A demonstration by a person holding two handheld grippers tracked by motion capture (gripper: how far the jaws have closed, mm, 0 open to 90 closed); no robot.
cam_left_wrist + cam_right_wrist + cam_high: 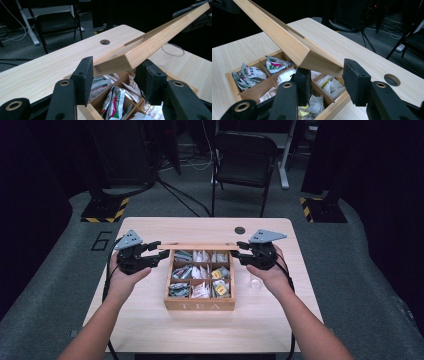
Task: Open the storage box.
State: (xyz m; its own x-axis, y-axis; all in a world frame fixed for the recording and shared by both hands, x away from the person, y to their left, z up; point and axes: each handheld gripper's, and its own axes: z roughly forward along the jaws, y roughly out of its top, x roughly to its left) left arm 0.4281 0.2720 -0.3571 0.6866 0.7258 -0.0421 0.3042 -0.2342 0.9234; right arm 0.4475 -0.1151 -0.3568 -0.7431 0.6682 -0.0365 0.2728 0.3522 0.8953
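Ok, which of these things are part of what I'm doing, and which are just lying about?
In the job: lid, tea box, tea bags, left gripper, right gripper.
Lying about: glass, chair, table hole.

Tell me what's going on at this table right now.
A person holds a gripper in each hand at the two ends of a wooden lid, raised at the back of an open tea box. The left gripper has the lid's end between its fingers; the right gripper fingers bracket the other end. The box's compartments hold tea bags. A clear glass stands beside it.
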